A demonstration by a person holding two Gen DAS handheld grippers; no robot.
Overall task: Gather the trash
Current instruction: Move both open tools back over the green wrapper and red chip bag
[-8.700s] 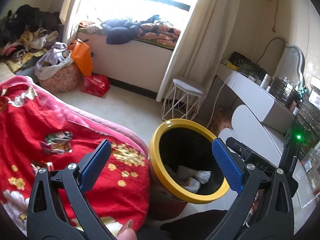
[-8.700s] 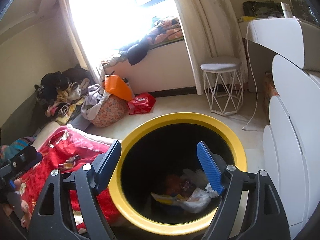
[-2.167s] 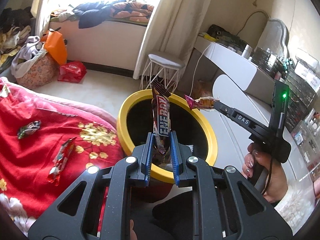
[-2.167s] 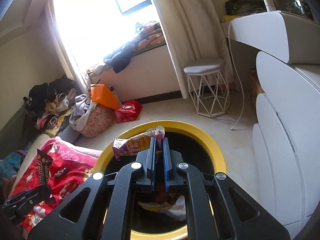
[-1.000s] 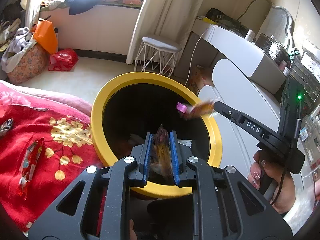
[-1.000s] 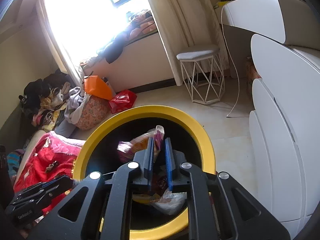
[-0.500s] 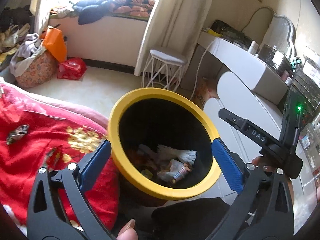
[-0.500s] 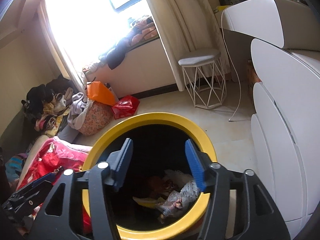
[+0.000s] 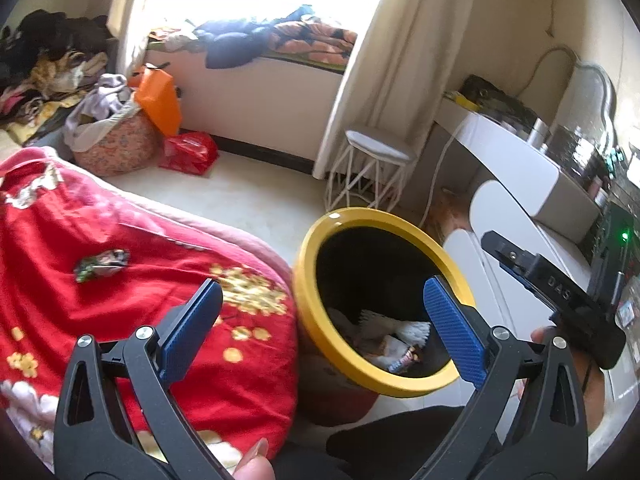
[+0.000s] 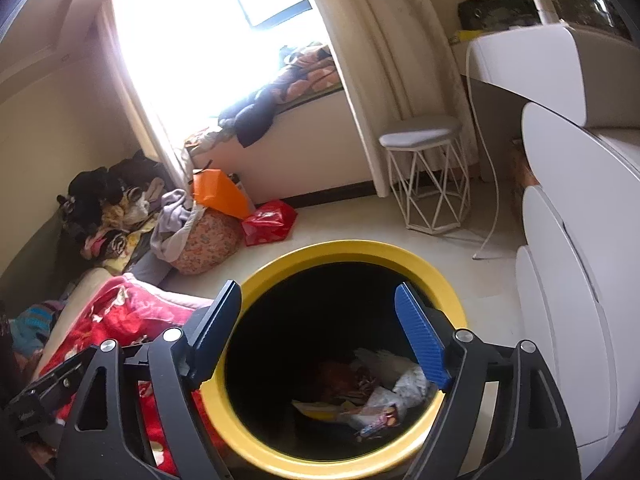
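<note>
Yellow-rimmed and black inside, the trash bin (image 10: 256, 292) sits on the floor tight against the edge of the red blanket (image 9: 60, 240). From my right wrist view I look almost straight down into it: crumpled wrappers and white paper (image 10: 372, 392) lie heaped at the bottom, toward the right side. My right gripper (image 10: 316, 332) hovers above the bin's mouth with its blue pads spread wide apart and nothing between them.

My left gripper (image 9: 320, 320) is just as wide open and empty — its left pad sits over the blanket, its right pad over the far side of the bin's rim. Through the left wrist view I can also see the body of the other gripper at the right edge, gripped by a hand (image 9: 560, 372).

One piece of trash lies on the bed: a small dark, greenish candy wrapper (image 9: 102, 264) resting on the red blanket, well apart from the bin and to the left of my left gripper's pads.

Beyond the bin stands a white wire-frame stool (image 10: 424, 168) near the cream curtain (image 10: 380, 80). A red plastic bag (image 10: 268, 220) and an orange bag (image 10: 216, 192) sit on the floor below the window ledge, beside a pile of clothes — too jumbled for me to sort out piece by piece.
</note>
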